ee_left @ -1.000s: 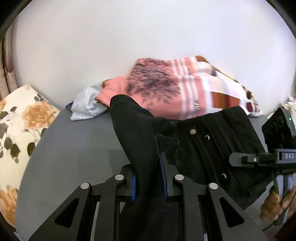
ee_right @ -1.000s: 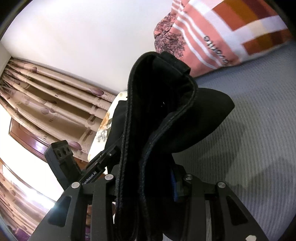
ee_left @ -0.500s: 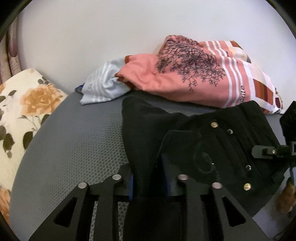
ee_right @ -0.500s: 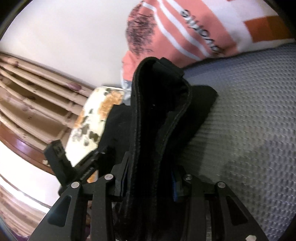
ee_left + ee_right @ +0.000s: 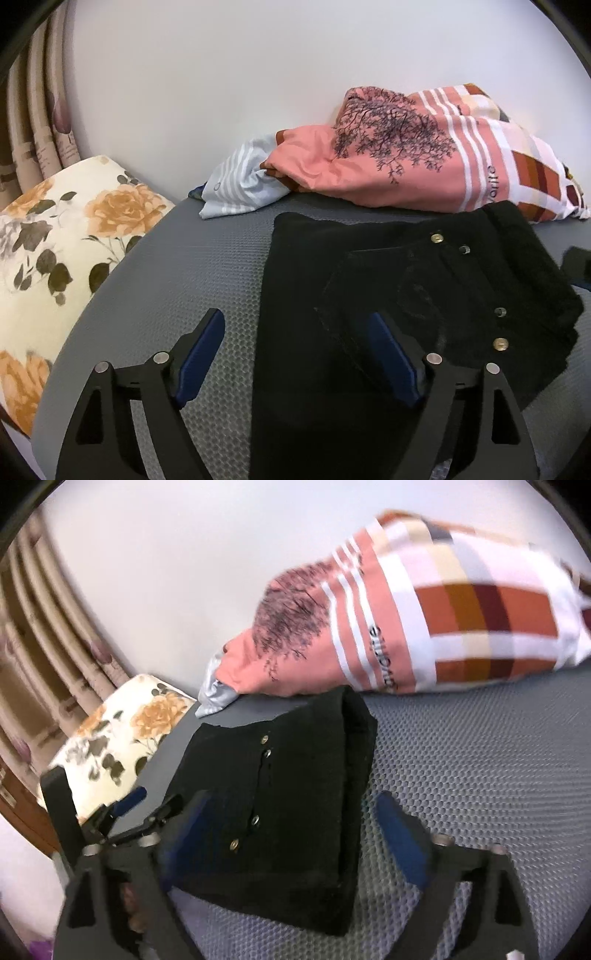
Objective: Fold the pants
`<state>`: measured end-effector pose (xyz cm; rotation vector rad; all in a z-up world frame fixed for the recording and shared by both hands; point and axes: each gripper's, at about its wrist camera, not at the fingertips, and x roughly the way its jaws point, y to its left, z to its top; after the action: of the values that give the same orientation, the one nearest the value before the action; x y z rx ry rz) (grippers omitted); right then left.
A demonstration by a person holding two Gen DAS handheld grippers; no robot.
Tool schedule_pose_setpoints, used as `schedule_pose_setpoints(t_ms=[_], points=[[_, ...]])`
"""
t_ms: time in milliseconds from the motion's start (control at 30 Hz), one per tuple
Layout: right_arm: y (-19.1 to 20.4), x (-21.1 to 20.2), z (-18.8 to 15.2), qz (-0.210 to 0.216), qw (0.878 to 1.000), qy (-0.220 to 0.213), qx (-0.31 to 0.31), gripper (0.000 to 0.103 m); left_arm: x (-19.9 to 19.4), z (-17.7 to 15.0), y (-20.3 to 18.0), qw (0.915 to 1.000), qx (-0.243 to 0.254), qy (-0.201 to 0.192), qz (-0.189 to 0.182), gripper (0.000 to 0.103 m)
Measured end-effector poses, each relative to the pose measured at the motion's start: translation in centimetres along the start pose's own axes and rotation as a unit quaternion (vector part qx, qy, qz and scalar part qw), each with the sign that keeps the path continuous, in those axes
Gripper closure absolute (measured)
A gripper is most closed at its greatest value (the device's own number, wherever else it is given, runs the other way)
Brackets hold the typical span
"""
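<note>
Claws (image 5: pixel 295 332) apart above grey mat (image 5: pixel 221 258)

One pair of black pants (image 5: pixel 388 295) lies on the grey mat (image 5: pixel 184 277). Four metal studs (image 5: pixel 500 344) show on its front. Behind it sit one pink printed garment (image 5: pixel 369 170), one pale striped cloth (image 5: pixel 236 188) and one floral cushion (image 5: pixel 55 236). Two grippers are in view, left gripper (image 5: pixel 295 350) and right gripper (image 5: pixel 295 830), each with two blue-padded fingers (image 5: pixel 201 350).
</note>
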<state>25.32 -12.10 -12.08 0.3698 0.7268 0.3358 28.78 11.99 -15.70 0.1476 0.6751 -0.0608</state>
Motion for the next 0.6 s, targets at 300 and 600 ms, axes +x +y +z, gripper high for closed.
schedule_pose_setpoints(t_ms=[300, 600], points=[[1.9, 0.6, -3.0, -0.053, 0.997, 0.017, -0.047, 0.01, -2.4, -1.1, -0.3, 0.997, -0.032, -0.061, -0.034, 0.021], [3.9, 1.2, -5.0, -0.104, 0.991, -0.008, -0.084, 0.002, -2.5, -1.7, -0.4, 0.9974, -0.039, -0.061, -0.004, 0.02]])
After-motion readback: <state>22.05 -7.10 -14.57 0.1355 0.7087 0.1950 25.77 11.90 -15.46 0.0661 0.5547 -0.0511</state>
